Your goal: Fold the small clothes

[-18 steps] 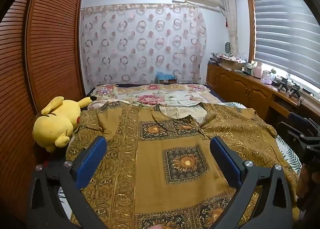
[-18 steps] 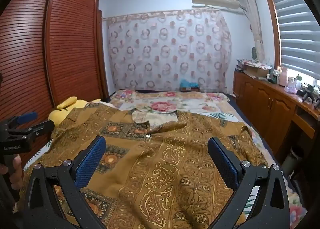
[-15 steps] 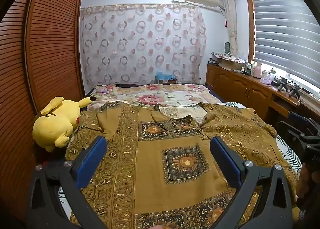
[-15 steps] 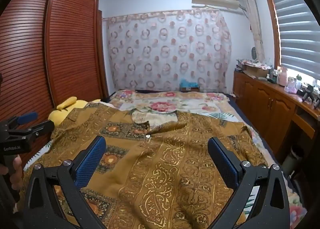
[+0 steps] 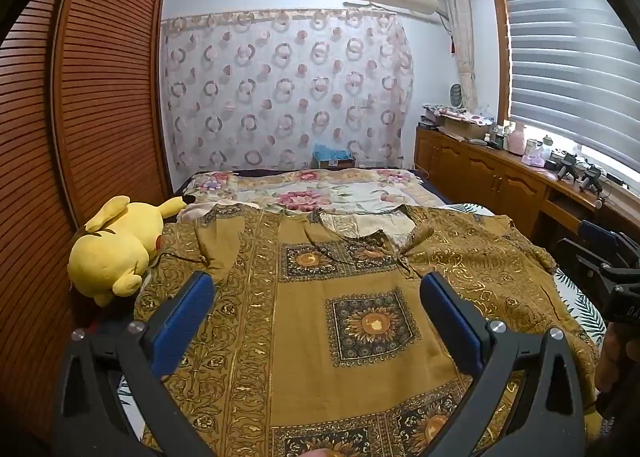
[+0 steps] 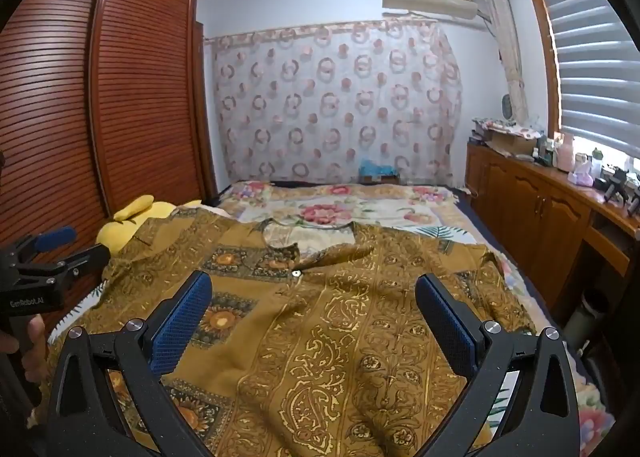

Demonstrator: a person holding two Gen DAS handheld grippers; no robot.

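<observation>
A mustard-brown patterned garment (image 5: 320, 297) lies spread flat on the bed, neckline toward the far side; it also fills the right wrist view (image 6: 340, 317). My left gripper (image 5: 316, 293) is open and empty, held above the garment's near middle. My right gripper (image 6: 312, 293) is open and empty above the garment's right half. The right gripper shows at the right edge of the left wrist view (image 5: 608, 261). The left gripper shows at the left edge of the right wrist view (image 6: 44, 257).
A yellow plush toy (image 5: 116, 245) lies at the bed's left edge by the wooden wardrobe (image 5: 80, 117). A floral bedsheet (image 5: 320, 193) covers the far bed. A wooden cabinet (image 5: 500, 181) with clutter runs along the right under the window.
</observation>
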